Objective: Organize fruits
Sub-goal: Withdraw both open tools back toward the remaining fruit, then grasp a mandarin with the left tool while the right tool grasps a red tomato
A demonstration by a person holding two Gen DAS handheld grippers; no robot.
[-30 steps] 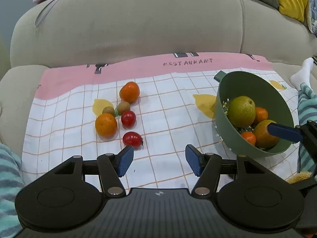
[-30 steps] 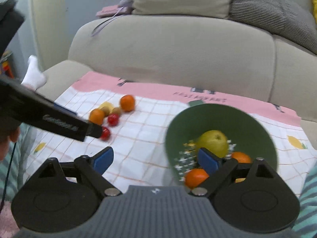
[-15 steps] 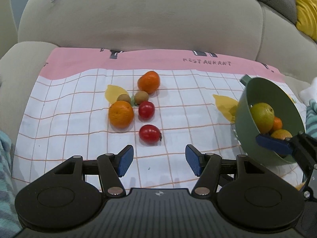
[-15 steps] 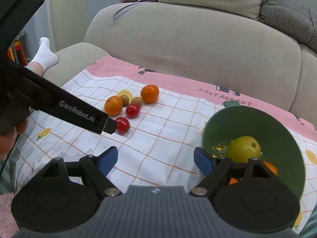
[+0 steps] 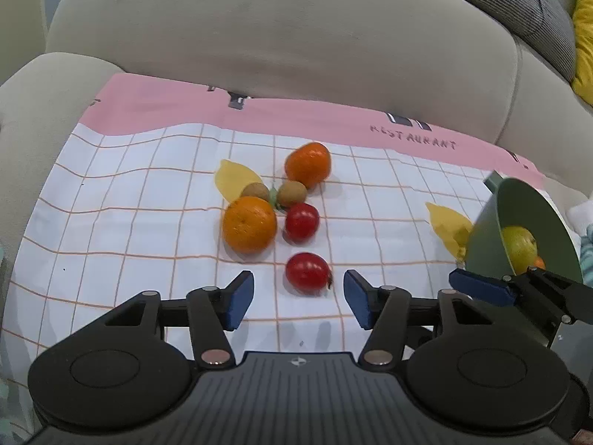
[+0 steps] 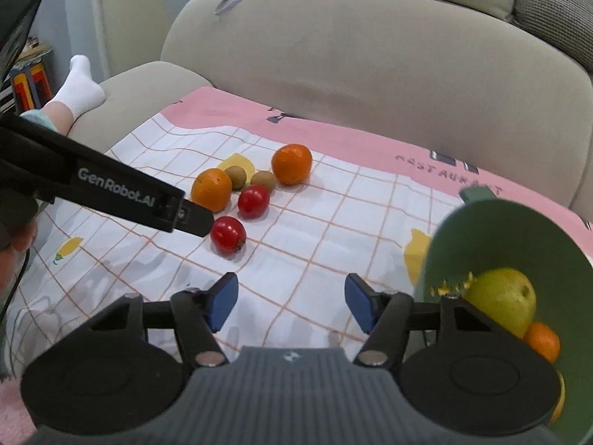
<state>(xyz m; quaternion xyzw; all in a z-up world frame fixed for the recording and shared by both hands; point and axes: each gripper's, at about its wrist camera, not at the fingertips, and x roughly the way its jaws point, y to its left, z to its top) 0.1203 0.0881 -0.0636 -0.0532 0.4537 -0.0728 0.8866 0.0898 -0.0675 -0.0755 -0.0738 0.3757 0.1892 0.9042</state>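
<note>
On a beige sofa (image 5: 289, 37), a pink-bordered checked cloth (image 5: 129, 230) carries loose fruits (image 5: 250, 224) at its middle and a green bowl (image 6: 519, 237) at its right edge, while the left gripper (image 5: 298, 296) and right gripper (image 6: 291, 302), jaws apart, have just been closing on nothing.

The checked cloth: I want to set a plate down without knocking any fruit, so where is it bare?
Bare cloth runs between the fruit cluster and the green bowl, and also left of the near orange toward the cloth's edge. It is crowded around that orange, the two tomatoes and the kiwis, where the left gripper hovers.
</note>
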